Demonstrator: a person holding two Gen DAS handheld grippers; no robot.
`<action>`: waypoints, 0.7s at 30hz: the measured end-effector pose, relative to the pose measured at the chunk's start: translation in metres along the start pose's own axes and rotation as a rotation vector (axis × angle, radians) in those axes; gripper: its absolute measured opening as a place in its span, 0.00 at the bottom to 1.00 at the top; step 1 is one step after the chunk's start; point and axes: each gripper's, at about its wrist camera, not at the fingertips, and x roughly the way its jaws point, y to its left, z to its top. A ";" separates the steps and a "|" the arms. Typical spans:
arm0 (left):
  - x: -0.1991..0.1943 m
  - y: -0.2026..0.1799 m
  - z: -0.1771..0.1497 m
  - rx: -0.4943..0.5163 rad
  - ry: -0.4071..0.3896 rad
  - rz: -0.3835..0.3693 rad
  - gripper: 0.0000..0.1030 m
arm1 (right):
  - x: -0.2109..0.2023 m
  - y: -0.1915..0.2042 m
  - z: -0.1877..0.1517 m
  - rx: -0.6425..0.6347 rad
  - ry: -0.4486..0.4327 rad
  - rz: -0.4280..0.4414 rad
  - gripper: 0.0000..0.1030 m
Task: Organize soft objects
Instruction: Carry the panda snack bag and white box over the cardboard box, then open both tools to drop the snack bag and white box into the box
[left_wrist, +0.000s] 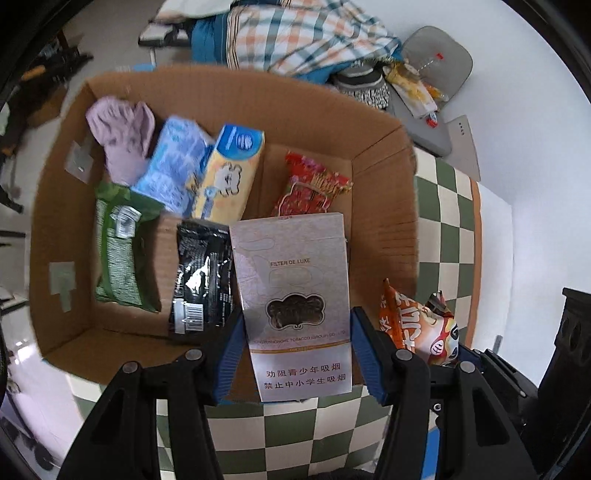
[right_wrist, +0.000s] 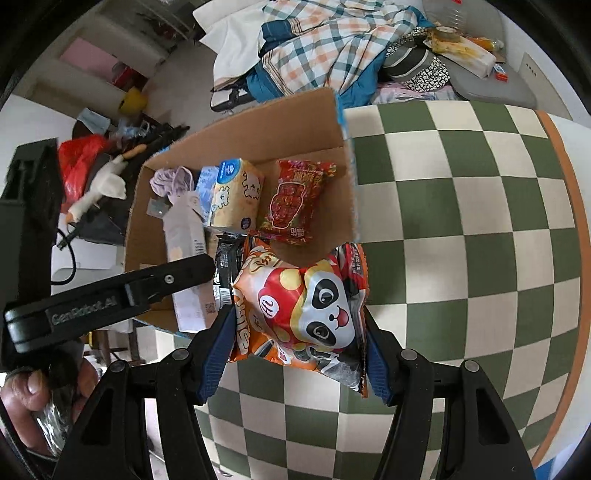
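The left gripper (left_wrist: 295, 347) grasps a pale cigarette carton (left_wrist: 295, 295) between its blue pads, held over the near edge of the cardboard box (left_wrist: 221, 88). The right gripper (right_wrist: 299, 347) grasps a panda snack bag (right_wrist: 306, 310) at the box's near right corner. Inside the box, a red packet (left_wrist: 314, 184) lies at 12 o'clock from the carton, and a black packet (left_wrist: 203, 273) at 9 o'clock.

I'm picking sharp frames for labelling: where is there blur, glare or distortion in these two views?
Left wrist view: the tissue packs and green pack in the cardboard box are motion-smeared; the held white carton reads sharp; glare on the black packet. Right wrist view: mostly sharp; fisheye bends the checkered cloth; sheen on the panda snack bag.
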 end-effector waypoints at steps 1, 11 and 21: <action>0.006 0.002 0.003 -0.007 0.018 -0.009 0.52 | 0.002 -0.002 0.002 0.000 0.001 -0.005 0.64; 0.028 0.008 0.011 -0.040 0.086 -0.054 0.55 | 0.024 -0.005 0.014 0.009 0.004 -0.044 0.72; 0.006 0.005 0.007 0.014 0.019 0.018 0.82 | 0.012 0.001 0.015 0.000 -0.016 -0.072 0.76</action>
